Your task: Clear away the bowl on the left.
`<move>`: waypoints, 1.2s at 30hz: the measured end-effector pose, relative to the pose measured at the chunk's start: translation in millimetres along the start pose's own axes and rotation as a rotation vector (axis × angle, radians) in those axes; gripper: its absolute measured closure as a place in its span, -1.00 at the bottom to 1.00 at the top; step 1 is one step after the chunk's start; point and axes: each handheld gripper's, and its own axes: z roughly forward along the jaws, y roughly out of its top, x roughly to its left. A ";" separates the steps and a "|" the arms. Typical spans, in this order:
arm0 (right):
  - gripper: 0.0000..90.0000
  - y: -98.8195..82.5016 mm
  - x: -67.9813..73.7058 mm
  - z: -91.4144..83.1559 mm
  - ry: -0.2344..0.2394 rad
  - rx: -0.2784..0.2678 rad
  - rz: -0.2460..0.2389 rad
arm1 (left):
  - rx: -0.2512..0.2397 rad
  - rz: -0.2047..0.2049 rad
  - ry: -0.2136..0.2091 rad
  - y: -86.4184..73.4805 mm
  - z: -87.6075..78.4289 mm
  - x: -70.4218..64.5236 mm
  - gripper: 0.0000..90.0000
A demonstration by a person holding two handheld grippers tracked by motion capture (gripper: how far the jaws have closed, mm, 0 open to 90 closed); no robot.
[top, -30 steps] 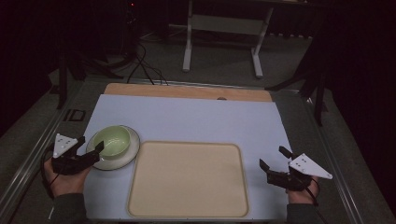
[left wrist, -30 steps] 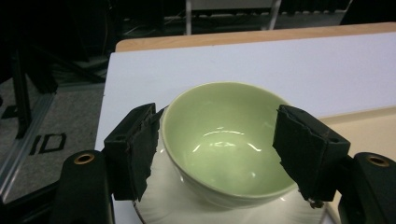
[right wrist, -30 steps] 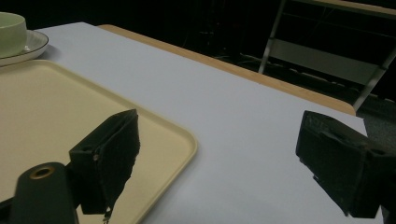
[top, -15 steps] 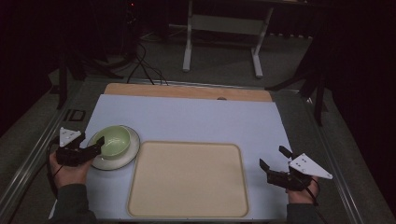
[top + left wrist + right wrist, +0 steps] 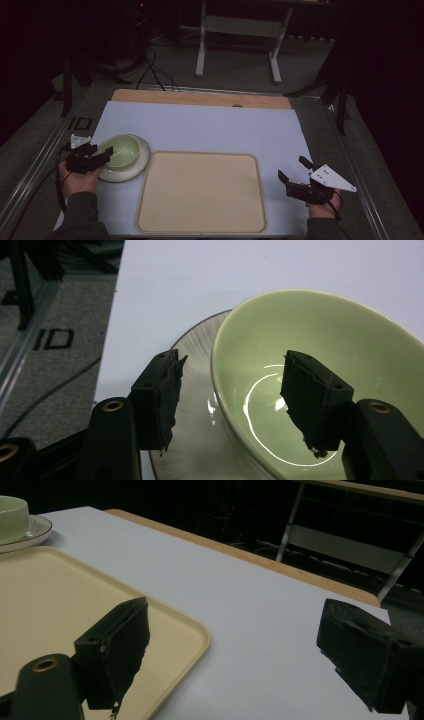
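Far left: left gripper straddling the near rim of the green bowl — one jaw inside, one outside over the grey plate beneath; jaws just been closing, seemingly not yet touching the wall. Centre: bare beige tray, just beside the plate. Right: right gripper wide open, holding nothing, above the white table cover.
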 end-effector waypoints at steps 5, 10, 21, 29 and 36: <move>-0.70 0.0 -0.1 0.1 0.000 -0.002 -0.002 | 0.025 -0.020 -0.014 -0.1 5.9 1.8 -0.01; -0.70 0.1 -0.2 -0.1 0.000 -0.003 -0.001 | 0.054 -0.039 -0.028 -0.9 11.2 5.2 0.05; -0.70 0.3 -0.1 -0.6 -0.002 -0.002 -0.002 | 0.099 -0.088 -0.059 -0.8 18.6 8.1 0.26; -0.70 0.4 0.0 -0.8 -0.001 -0.004 -0.003 | 0.133 -0.134 -0.111 -1.0 21.0 11.0 0.44; -0.70 0.5 0.0 -0.9 -0.001 -0.006 -0.004 | 0.140 -0.188 -0.137 -2.7 19.2 15.8 0.60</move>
